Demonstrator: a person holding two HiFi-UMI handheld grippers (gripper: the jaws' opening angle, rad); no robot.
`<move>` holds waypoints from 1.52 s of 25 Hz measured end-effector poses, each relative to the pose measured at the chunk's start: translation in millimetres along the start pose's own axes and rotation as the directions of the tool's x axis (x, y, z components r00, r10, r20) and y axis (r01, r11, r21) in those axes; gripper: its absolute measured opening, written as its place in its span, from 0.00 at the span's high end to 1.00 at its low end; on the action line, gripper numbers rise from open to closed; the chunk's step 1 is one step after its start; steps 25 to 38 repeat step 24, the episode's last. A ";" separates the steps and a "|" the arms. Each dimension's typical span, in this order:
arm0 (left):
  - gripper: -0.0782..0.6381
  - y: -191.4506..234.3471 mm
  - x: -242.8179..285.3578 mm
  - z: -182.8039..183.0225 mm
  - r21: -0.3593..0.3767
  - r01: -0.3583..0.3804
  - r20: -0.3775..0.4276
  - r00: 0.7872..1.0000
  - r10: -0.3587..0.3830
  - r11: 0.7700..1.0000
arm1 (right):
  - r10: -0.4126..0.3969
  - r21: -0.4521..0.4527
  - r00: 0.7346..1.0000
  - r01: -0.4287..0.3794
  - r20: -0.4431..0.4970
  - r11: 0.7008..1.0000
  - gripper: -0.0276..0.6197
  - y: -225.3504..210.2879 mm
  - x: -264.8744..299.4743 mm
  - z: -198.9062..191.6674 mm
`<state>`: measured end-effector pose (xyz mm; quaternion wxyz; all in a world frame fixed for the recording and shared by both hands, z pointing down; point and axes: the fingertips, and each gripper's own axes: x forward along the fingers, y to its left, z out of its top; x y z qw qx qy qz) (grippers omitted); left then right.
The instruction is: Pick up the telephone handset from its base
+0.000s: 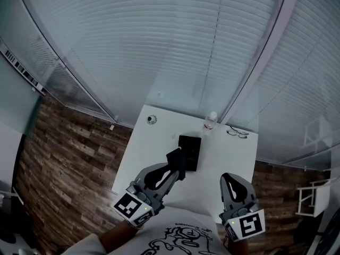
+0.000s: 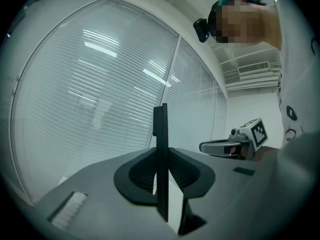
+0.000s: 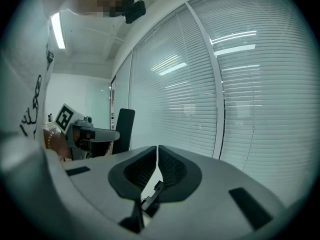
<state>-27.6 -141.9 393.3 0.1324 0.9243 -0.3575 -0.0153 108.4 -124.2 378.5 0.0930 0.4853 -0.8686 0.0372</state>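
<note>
The black telephone base (image 1: 190,150) lies in the middle of the white table (image 1: 154,147). Just in front of it, off the base, the black handset (image 1: 174,158) stands on edge in my left gripper (image 1: 178,167). In the left gripper view the handset (image 2: 160,124) rises as a thin dark slab, and my left gripper (image 2: 161,151) is shut on it. My right gripper (image 1: 229,178) hovers at the table's near right, apart from the phone. Its jaws are together with nothing between them in the right gripper view (image 3: 157,154), where the handset (image 3: 124,126) shows at the left.
A clear water bottle (image 1: 210,122) and a pair of glasses (image 1: 237,133) sit at the table's far right, and a small round object (image 1: 152,119) at its far left. Glass walls with blinds stand behind the table. Wood flooring runs on both sides.
</note>
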 end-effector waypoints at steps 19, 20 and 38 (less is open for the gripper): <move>0.80 1.9 1.8 3.5 0.009 -0.006 0.004 1.000 0.006 1.000 | -0.015 -0.003 1.000 0.015 -0.001 1.000 0.94 -4.7 1.1 1.4; 0.80 2.2 2.1 3.5 0.008 -0.007 0.004 1.000 0.007 1.000 | -0.015 -0.003 1.000 0.015 -0.002 1.000 0.94 -5.0 1.3 1.2; 0.80 2.8 2.2 3.1 0.005 -0.009 0.004 1.000 0.009 1.000 | -0.018 -0.002 1.000 0.018 -0.005 1.000 0.94 -5.7 1.2 0.9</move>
